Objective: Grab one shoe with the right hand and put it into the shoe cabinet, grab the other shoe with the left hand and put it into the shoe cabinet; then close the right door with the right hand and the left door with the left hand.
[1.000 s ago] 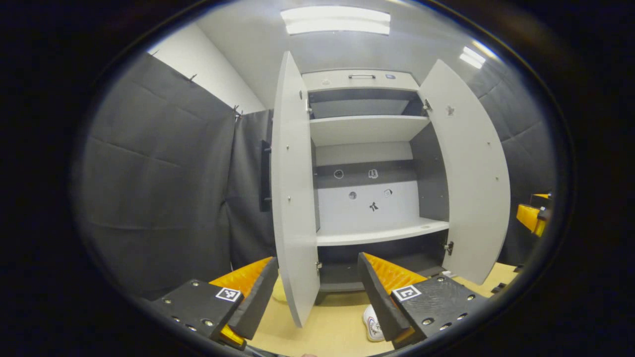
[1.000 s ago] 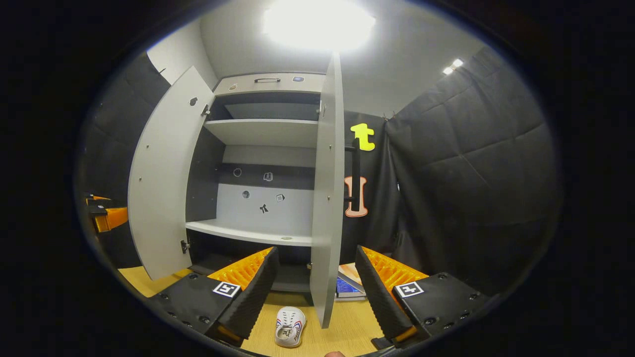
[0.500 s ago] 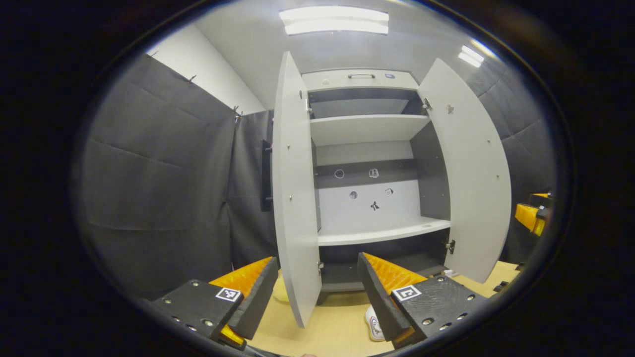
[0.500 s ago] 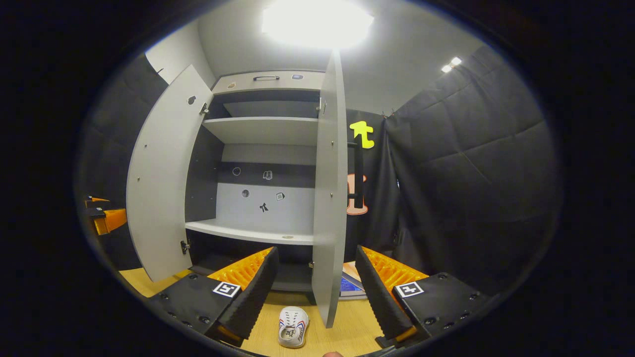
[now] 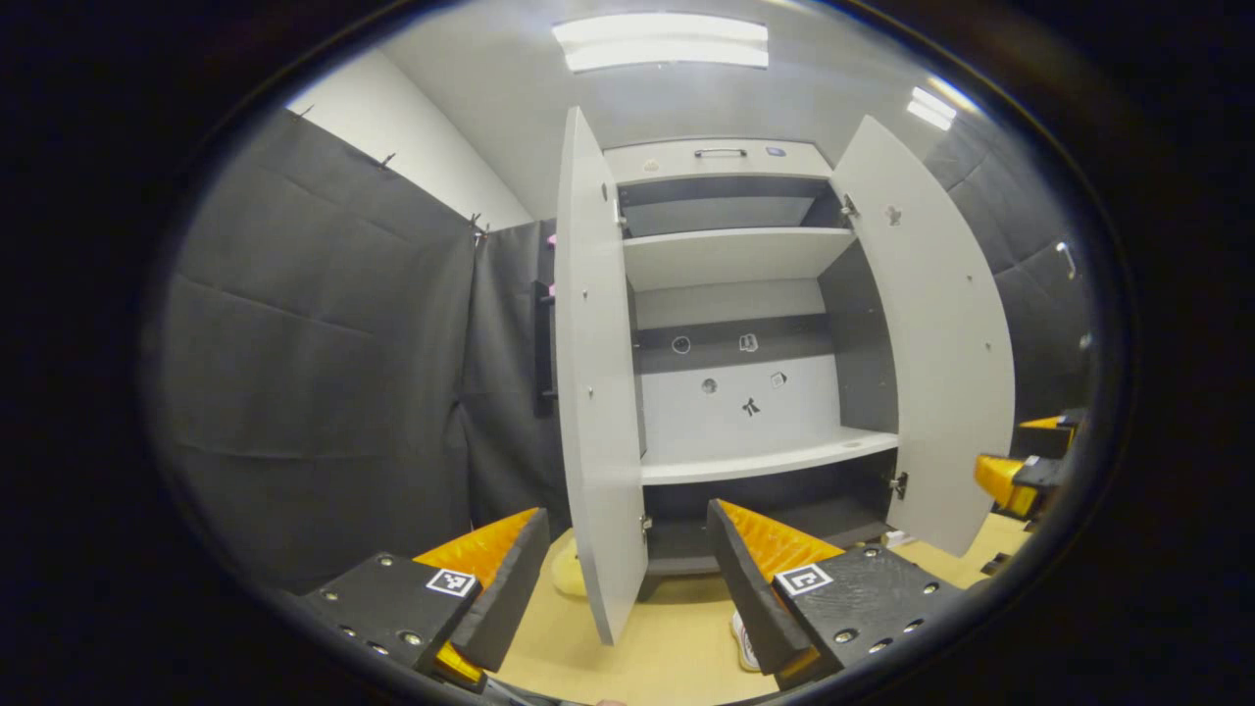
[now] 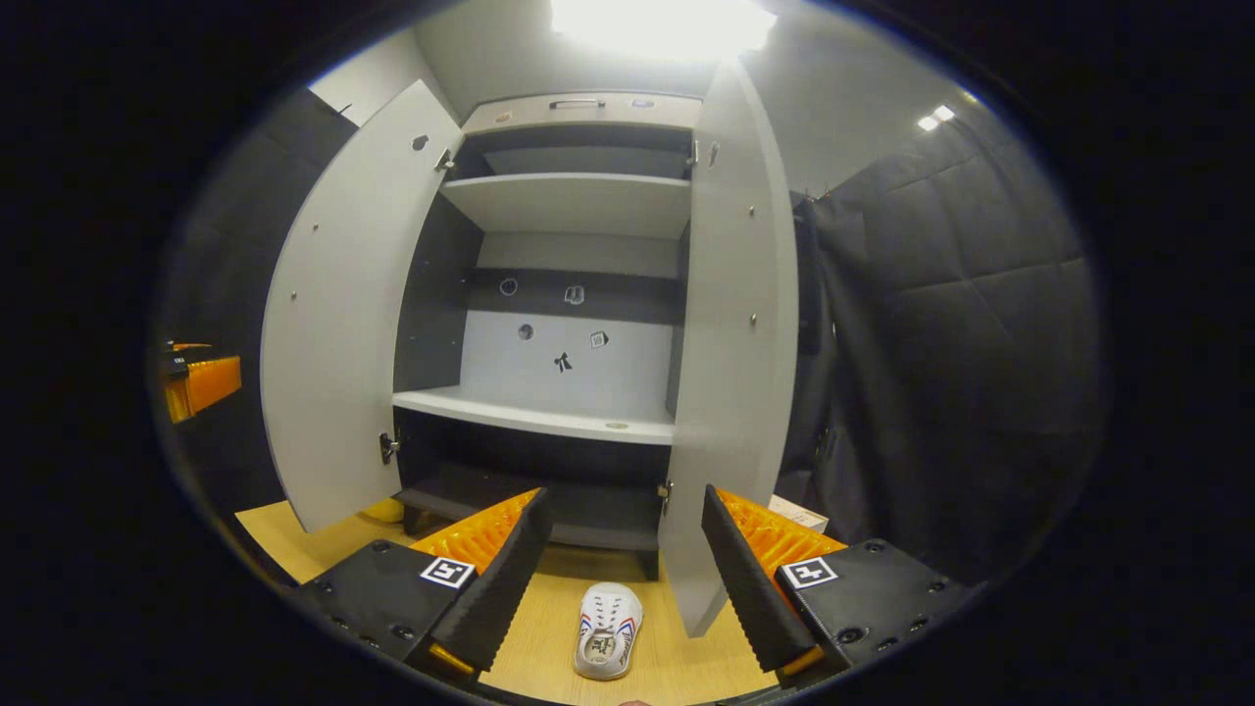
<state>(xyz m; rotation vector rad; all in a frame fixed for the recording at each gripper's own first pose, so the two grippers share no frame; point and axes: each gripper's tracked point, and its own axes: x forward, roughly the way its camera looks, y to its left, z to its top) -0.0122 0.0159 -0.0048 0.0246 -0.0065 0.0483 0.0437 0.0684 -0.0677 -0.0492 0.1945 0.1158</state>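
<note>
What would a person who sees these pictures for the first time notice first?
The tall grey shoe cabinet stands in the middle with both doors swung wide open and its shelves bare. A single white shoe lies on the wooden floor in front of it, between the open right tongs. In the left gripper view, the left tongs are open too, facing the cabinet.

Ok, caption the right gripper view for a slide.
Open right gripper above a shoe before the open cabinet.
</note>
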